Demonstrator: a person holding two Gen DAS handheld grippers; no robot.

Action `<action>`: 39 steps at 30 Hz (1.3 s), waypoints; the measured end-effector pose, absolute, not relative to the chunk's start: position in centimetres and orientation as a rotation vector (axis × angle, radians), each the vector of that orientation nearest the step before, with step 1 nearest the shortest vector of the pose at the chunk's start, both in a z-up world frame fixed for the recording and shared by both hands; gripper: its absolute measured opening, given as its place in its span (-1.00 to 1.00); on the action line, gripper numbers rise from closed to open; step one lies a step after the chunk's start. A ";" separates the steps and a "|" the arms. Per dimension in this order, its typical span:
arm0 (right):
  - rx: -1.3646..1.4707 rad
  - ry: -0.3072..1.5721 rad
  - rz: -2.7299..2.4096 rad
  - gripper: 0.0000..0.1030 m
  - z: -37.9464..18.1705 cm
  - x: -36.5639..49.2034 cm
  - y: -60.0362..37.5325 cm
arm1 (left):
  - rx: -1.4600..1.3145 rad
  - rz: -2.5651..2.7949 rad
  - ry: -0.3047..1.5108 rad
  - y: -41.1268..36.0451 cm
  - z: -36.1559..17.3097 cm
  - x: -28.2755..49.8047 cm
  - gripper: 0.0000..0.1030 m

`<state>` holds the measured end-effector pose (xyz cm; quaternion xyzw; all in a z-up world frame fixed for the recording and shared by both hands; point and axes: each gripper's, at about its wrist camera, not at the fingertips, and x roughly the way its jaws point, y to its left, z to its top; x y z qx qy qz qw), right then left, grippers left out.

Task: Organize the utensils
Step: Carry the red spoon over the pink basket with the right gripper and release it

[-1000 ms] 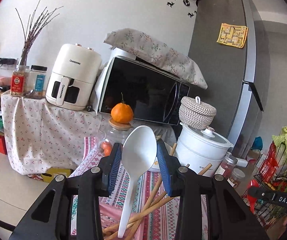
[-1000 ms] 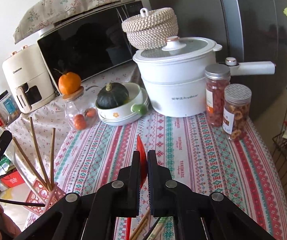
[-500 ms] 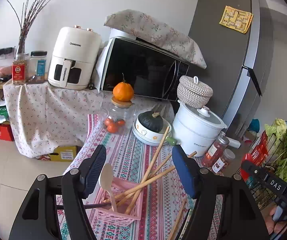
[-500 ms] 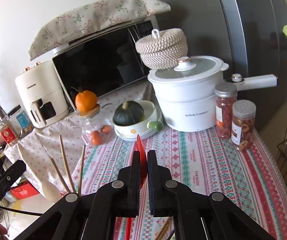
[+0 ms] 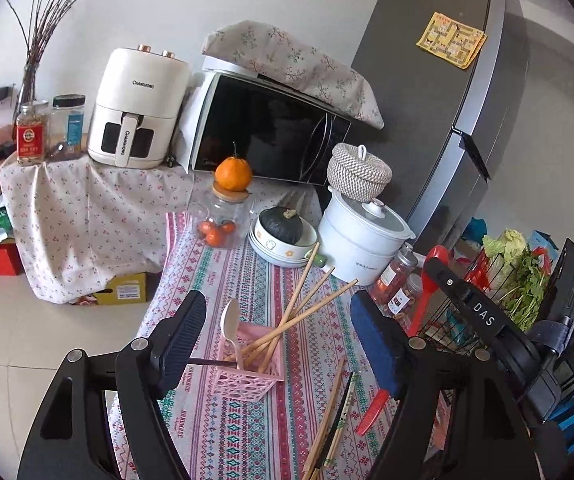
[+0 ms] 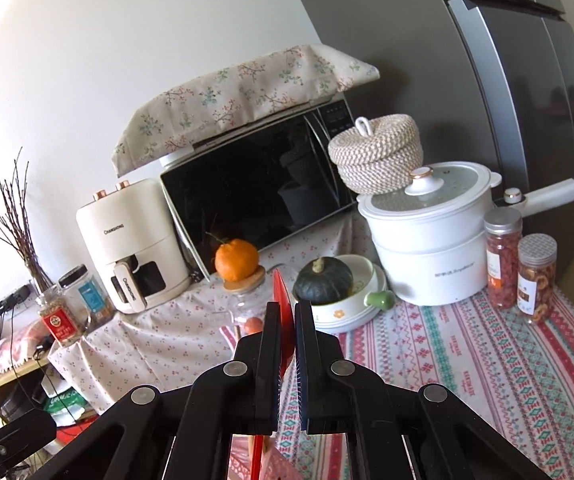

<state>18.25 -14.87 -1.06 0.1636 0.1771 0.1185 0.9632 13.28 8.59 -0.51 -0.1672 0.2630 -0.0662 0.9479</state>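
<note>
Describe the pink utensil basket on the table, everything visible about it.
The pink utensil basket looks like plastic, rectangular, with openwork lattice walls. It stands upright on the striped tablecloth, near its left edge. Inside lean a white spoon, bowl up, and several wooden chopsticks fanning to the right. A dark stick pokes out its left side. No gripper touches it.

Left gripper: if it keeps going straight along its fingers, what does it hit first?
Probably the pink holder with the chopsticks and white spoon, which sit between the open left gripper fingers; depth is uncertain.
</note>
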 end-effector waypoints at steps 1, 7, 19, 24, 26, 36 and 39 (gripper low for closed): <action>0.329 0.346 0.239 -0.91 -1.0 18.2 -14.4 | -0.343 -0.137 0.536 9.0 -0.3 13.1 0.52; 0.290 0.264 0.234 -0.91 -0.6 18.7 -10.8 | -0.375 -0.090 0.594 12.4 -0.7 13.0 0.57; 0.045 0.196 0.140 -0.91 -4.3 21.9 -2.9 | -0.440 0.030 0.692 18.3 -4.3 15.2 0.58; -0.039 0.178 0.113 -0.90 -5.8 22.1 -1.6 | -0.451 0.046 0.718 18.9 -5.2 15.9 0.58; -0.054 0.172 0.100 -0.90 -6.1 22.1 -1.4 | -0.458 0.045 0.726 18.9 -5.4 16.0 0.58; -0.025 0.194 0.165 -0.92 -5.0 22.1 -2.0 | -0.477 0.037 0.728 18.8 -5.3 15.9 0.58; 0.023 0.306 0.285 -0.82 -4.6 22.2 -3.2 | -0.463 0.035 0.749 18.7 -5.8 16.2 0.58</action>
